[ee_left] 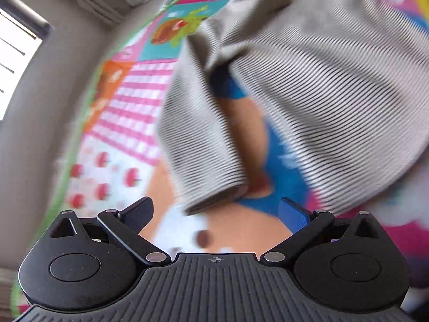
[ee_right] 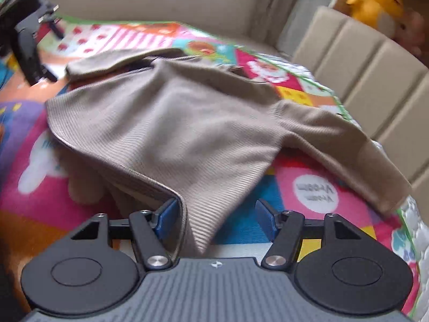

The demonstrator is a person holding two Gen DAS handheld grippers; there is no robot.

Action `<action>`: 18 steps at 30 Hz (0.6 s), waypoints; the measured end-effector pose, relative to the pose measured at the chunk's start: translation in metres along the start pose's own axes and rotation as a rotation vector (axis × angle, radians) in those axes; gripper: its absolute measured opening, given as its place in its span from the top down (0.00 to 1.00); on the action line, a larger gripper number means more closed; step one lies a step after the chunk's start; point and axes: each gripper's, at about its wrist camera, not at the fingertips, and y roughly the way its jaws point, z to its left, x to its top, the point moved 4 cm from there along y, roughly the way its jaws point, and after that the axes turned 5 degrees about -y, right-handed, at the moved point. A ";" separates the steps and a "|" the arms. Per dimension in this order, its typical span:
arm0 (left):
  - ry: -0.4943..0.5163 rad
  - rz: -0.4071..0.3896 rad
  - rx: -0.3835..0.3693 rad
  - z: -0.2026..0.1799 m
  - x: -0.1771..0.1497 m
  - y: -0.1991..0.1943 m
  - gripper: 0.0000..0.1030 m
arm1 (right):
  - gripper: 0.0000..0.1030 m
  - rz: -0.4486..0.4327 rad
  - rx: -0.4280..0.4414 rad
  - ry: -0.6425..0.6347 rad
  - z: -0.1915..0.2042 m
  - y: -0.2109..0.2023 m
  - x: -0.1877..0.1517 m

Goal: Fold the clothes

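The right tongs (ee_right: 215, 220) stand wide, the beige ribbed sweater's (ee_right: 171, 123) hem corner draped between their tips, ungripped. The left tongs (ee_left: 215, 213) gape wide too, empty, just short of a sleeve cuff (ee_left: 214, 198). Only the right view shows the whole sweater spread on the colourful play mat (ee_right: 316, 187), a yellow plush toy (ee_right: 375, 0) beyond.

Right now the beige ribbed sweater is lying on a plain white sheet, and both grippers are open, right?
Not quite. The beige ribbed sweater lies on a colourful cartoon-patterned play mat, not a plain white sheet; the right wrist view shows it. The left gripper and the right gripper are indeed open.
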 end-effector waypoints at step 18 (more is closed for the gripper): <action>0.037 -0.096 0.073 -0.040 0.009 0.023 0.01 | 0.43 -0.025 -0.171 -0.071 -0.007 0.006 -0.002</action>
